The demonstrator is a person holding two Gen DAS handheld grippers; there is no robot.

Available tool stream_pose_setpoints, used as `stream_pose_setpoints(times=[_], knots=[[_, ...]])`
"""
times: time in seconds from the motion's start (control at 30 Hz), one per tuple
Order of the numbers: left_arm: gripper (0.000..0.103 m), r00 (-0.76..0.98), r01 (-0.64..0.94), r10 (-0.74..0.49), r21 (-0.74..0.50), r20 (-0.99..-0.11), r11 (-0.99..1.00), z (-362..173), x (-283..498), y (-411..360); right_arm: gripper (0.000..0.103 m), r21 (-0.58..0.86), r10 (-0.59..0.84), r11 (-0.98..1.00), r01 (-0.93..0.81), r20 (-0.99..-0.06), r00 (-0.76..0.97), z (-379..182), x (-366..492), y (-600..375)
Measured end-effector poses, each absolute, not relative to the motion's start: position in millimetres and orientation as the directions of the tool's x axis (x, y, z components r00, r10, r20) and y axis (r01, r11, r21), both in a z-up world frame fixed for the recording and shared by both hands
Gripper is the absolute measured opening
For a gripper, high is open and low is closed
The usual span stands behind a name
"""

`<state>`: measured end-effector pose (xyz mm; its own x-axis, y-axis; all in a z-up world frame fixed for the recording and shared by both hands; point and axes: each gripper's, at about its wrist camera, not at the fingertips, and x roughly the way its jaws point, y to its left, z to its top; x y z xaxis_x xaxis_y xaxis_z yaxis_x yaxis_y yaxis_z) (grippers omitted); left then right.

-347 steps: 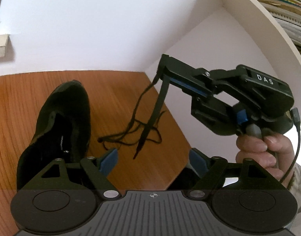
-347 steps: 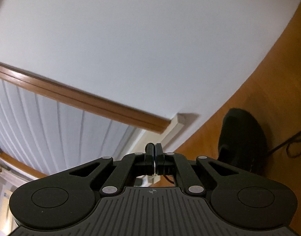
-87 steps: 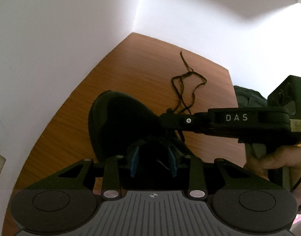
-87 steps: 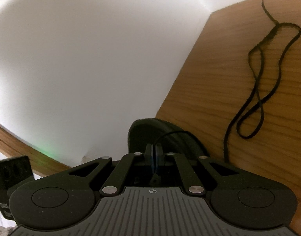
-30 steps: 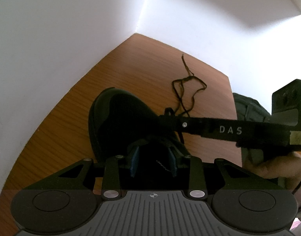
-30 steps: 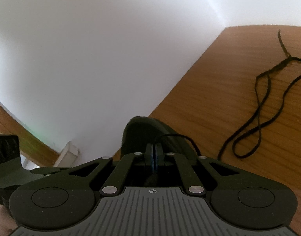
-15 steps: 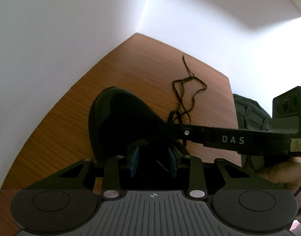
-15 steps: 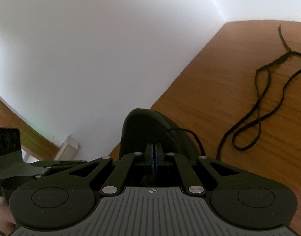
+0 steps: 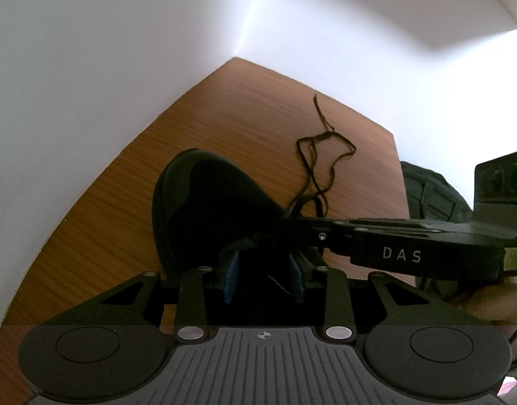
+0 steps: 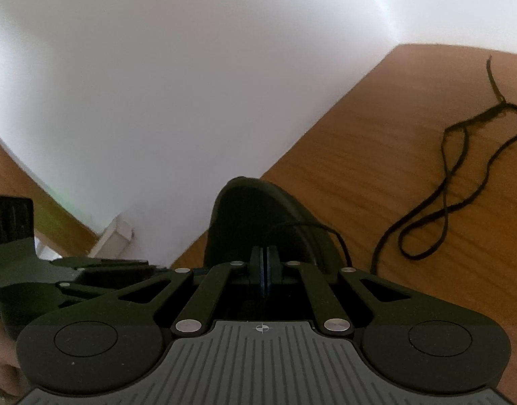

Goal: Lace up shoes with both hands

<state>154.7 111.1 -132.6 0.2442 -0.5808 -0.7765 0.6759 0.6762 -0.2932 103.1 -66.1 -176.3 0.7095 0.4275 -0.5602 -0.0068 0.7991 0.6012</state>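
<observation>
— Left wrist view: why is the shoe [image 9: 207,209] parked toward the tabletop's [image 9: 130,182] far corner, near the wall?

— I judge the left gripper [image 9: 263,270], fingers spread about its opening, steadies it there.

— And the right gripper [image 10: 264,270]?

— Clenched on the lace [image 10: 443,199], I judge for threading; the slack trails beside the toe.

Count: 2 black shoes [image 9: 207,202] [image 9: 430,192], 1 loose black lace [image 9: 325,155] on 1 wooden tabletop [image 9: 224,118], 2 grippers [image 9: 263,278] [image 10: 264,271].
</observation>
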Motion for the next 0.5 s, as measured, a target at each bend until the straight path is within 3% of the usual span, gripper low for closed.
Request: stream_pose_setpoints(times=[0.3,0.5], knots=[[0.036,0.275,0.613,-0.643,-0.385,-0.715,0.690,-105.6,175.7,138.0,0.004,0.570,0.437,0.821,-0.047,-0.572,0.694,-172.9,104.7,-63.5],[0.035,0.258,0.685,-0.622,-0.313,-0.739,0.657,-98.1,195.9,96.8,0.003,0.553,0.452,0.829,-0.082,-0.577,0.680,-170.4,105.8,-65.4]])
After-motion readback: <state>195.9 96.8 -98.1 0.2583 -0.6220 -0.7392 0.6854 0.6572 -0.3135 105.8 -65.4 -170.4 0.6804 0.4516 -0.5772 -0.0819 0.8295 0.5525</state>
